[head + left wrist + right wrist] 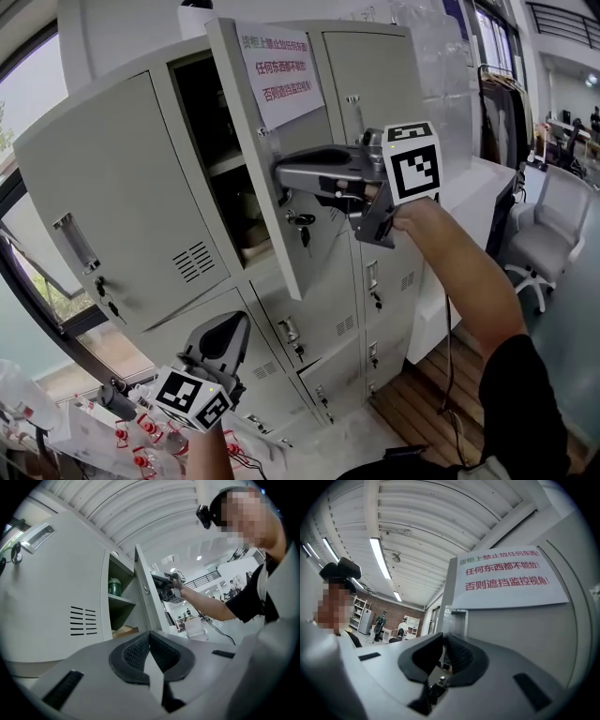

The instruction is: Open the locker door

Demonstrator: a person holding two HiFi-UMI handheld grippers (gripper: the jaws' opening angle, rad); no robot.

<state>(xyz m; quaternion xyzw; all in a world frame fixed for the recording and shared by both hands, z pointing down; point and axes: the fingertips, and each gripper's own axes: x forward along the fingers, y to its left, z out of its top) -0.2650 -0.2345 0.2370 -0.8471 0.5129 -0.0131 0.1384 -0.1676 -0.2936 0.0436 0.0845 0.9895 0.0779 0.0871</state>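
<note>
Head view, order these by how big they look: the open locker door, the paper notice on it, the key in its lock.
Largest to smallest:
1. open locker door
2. paper notice
3. key, clearly the smallest

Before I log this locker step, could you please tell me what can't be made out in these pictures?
Contents of the open compartment: head view, the locker door covers most, the rest is dark.
Green item on the shelf: left gripper view, too small to identify.
Lower part of the locker door: right gripper view, hidden behind the right claw.
</note>
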